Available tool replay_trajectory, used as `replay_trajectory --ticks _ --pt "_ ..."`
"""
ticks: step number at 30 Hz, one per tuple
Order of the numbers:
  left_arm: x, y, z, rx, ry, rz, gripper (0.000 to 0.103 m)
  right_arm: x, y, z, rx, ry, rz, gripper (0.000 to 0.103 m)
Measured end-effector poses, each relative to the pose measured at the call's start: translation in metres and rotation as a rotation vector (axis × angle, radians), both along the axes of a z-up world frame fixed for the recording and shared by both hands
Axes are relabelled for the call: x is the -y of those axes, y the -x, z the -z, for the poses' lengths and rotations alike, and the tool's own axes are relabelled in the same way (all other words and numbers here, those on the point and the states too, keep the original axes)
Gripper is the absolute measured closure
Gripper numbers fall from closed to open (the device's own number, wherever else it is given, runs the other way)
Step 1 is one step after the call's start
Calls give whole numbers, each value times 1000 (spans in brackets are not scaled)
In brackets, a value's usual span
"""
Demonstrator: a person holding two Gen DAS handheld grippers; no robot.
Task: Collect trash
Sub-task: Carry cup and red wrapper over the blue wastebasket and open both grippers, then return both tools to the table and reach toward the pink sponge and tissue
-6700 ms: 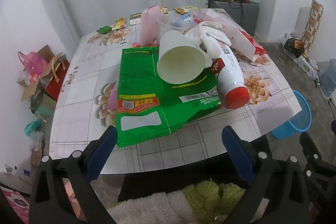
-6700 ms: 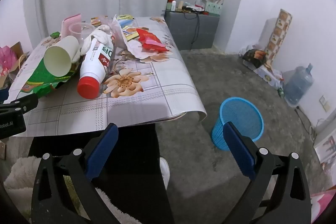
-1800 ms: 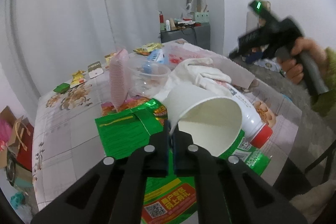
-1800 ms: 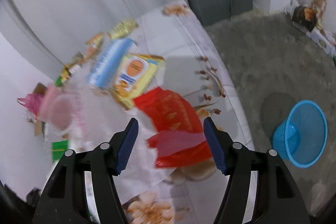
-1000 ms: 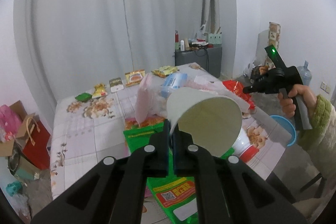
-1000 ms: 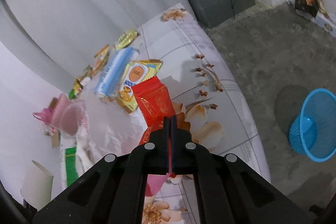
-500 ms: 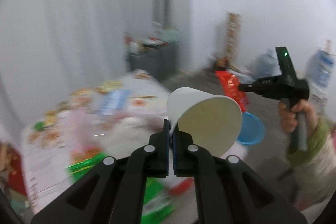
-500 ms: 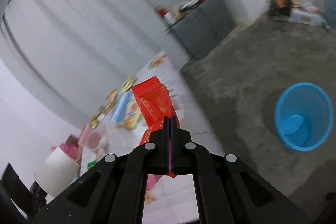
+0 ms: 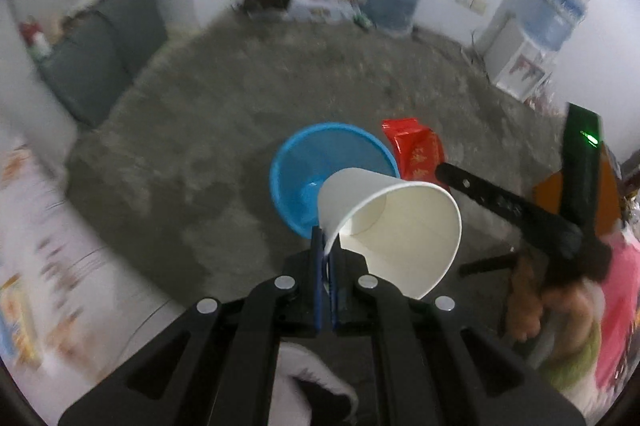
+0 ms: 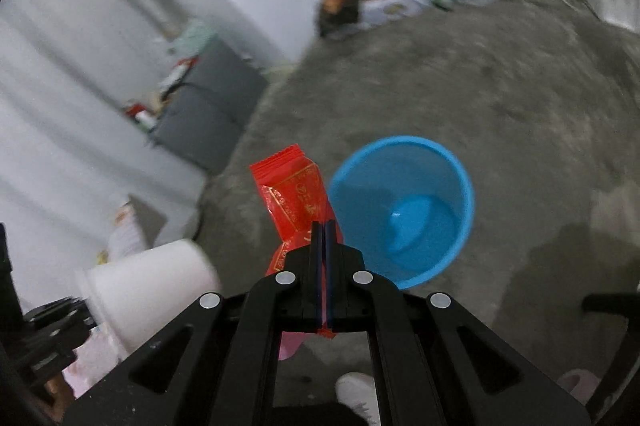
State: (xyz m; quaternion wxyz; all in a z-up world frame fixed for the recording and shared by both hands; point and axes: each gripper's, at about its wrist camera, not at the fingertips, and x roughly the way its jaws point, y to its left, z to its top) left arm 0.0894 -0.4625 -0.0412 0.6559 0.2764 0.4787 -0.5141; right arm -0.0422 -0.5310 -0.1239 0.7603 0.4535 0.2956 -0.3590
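Because the paper cup (image 9: 390,230) is light and crushable, the left gripper (image 9: 326,246) pinches only its rim, mid-frame over the blue bin (image 9: 332,170); the right gripper (image 10: 324,238) clamps a limp red wrapper (image 10: 296,202) beside it.

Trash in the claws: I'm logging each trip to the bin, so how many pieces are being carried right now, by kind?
White paper cup: 1
Red snack wrapper: 1
Total: 2

1. Grey cabinet (image 9: 100,62) sits far off, up and left of the jaws.
2. Water jug (image 9: 396,2) stands way ahead by the wall.
3. Water dispenser (image 9: 532,38) stands up and right.
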Motion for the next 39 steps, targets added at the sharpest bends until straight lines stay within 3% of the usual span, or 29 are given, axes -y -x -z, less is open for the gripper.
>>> replay_trajectory --ticks 5,8,10,11,14,18,20,23,29,33,39 --pt "76 -15 60 -37 -76 -31 97 40 -7 31 -75 -24 40 101" --pt "105 -21 86 -31 -102 -79 55 61 -18 56 -145 -42 43 87" --pt "112 -23 92 -16 -74 -124 46 67 -14 70 -171 -55 49 69" --pt "113 -26 94 -26 -63 -145 41 67 -13 74 -186 -58 56 68" --pt "103 -25 91 -74 -35 -164 38 60 -7 78 -175 -68 62 66" --pt "83 -22 67 -89 56 -119 34 40 -2 58 -180 -15 64 59" --pt "66 -19 46 -80 126 -85 30 29 0 42 -170 34 74 52" --pt "29 -17 12 -52 193 -108 21 7 0 7 -161 141 68 39" --pt "-58 -13 -40 -124 280 -188 16 -61 -10 -72 -167 390 -39 8" --pt "-125 -7 -71 -149 355 -222 6 -108 -21 -107 -184 525 -102 8" --pt "-230 -14 -105 -117 467 -341 6 -164 -45 -126 -186 606 -199 8"
